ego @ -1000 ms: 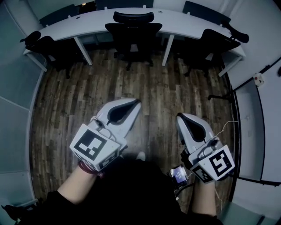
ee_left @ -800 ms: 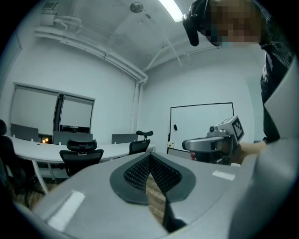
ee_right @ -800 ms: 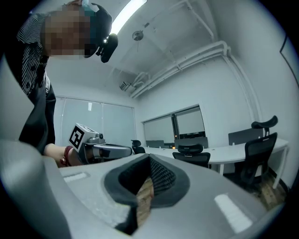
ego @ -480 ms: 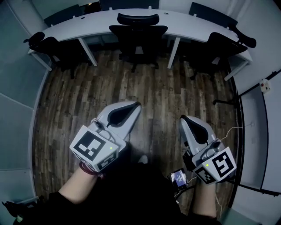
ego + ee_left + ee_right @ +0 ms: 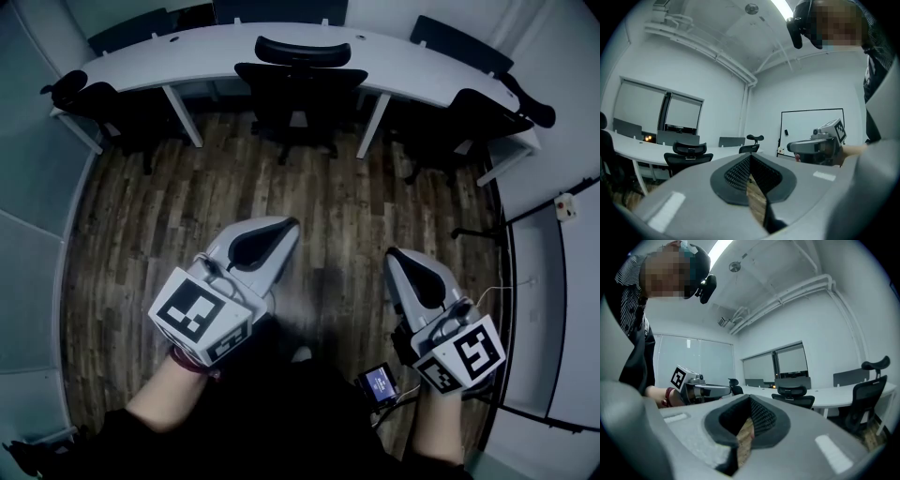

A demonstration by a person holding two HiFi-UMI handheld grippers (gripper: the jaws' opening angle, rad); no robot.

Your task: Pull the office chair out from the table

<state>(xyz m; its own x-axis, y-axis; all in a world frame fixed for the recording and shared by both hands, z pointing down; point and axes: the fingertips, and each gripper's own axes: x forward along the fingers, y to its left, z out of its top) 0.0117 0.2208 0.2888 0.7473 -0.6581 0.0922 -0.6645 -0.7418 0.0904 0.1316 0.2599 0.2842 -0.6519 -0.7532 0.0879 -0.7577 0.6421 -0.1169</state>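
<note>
A black office chair (image 5: 302, 86) with a headrest is tucked under the middle of the long curved white table (image 5: 187, 52) at the far side of the room; it also shows as the chair (image 5: 688, 159) in the left gripper view and the chair (image 5: 794, 396) in the right gripper view. My left gripper (image 5: 292, 223) and right gripper (image 5: 390, 254) are both shut and hold nothing. They point level toward the table, well short of the chair, over the wood floor (image 5: 347, 216).
Two more black chairs stand at the table, one at the left (image 5: 103, 103) and one at the right (image 5: 478, 117). Grey wall panels line the left side. A whiteboard (image 5: 530, 319) stands along the right. A small device (image 5: 378, 382) hangs by my right wrist.
Both grippers have moved forward together toward the table, staying shut. The table and chairs have shifted down and slightly right in the head view.
</note>
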